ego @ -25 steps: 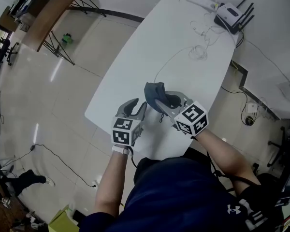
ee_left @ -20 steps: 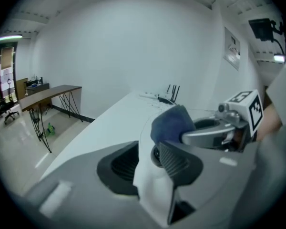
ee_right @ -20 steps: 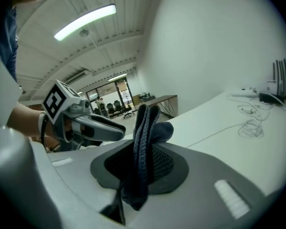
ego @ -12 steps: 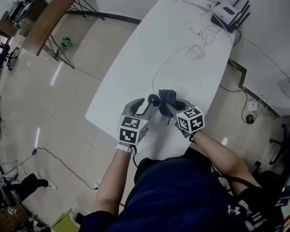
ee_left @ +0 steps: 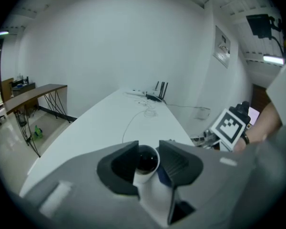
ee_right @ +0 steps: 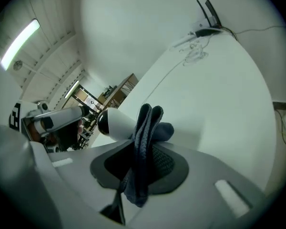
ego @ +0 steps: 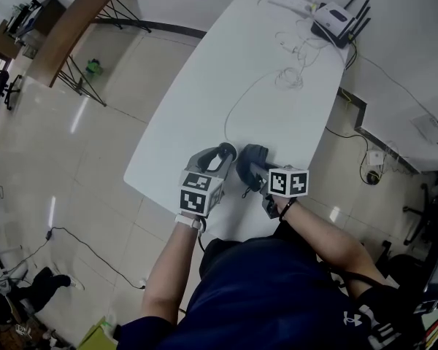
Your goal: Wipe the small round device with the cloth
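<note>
The small round device (ee_left: 145,160), white with a black domed face, sits between the jaws of my left gripper (ee_left: 147,159), which is shut on it. In the head view it (ego: 227,152) is held over the near end of the white table (ego: 204,122) by the left gripper (ego: 221,157). My right gripper (ego: 251,168) is shut on a folded dark grey cloth (ego: 250,157), just right of the device. From the right gripper view the cloth (ee_right: 145,137) stands up out of the right gripper (ee_right: 142,163) and lies against the device's white side (ee_right: 117,123).
A thin white cable (ego: 248,90) runs up the table to a coil of wire. At the far end stand a router with antennas (ego: 332,17) and a power strip (ego: 285,1). A wooden desk (ego: 73,28) stands on the floor at left. The table's edge lies right under both grippers.
The right gripper has come down with the cloth and rolled, bringing the cloth from above the table to the device's side. The left gripper has shifted slightly with the device.
</note>
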The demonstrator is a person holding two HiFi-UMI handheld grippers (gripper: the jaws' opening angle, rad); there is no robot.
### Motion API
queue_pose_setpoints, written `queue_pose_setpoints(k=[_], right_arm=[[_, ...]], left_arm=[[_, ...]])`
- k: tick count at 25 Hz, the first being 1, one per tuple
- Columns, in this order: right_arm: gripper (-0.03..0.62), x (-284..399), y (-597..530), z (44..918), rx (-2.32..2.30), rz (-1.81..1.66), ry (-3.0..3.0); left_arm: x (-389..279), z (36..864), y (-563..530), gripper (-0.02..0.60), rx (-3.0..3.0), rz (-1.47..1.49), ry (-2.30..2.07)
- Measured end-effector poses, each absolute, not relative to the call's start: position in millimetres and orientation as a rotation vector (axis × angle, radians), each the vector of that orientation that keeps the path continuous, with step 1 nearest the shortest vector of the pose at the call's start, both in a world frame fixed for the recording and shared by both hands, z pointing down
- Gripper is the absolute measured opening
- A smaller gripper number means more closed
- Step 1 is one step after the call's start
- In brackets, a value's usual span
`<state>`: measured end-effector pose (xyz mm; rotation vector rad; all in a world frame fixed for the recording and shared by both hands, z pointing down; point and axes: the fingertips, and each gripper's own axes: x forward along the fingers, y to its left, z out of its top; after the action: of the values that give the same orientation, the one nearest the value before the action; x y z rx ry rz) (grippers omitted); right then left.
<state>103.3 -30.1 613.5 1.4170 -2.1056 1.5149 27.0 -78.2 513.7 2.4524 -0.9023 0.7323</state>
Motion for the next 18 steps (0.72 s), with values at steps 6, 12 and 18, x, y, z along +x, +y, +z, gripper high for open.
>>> queue_pose_setpoints(k=[6,12,18], right_arm=[[0.081,94.6,-69.8,503.2,1.523,1.127,-2.473],[0.080,34.5,-45.5,526.0,1.179,0.769,-2.548],[0.080,50.0,-22.5,586.0,1.097,0.642,-2.404]], left_arm=[[6.8,508.7,-76.7,0.127,2.359,0.637,-0.947],[-12.4,512.6,-78.0,0.123,2.323,0.627,-1.009],[-16.5,518.2,-69.8,0.121,2.304,0.622,-0.998]])
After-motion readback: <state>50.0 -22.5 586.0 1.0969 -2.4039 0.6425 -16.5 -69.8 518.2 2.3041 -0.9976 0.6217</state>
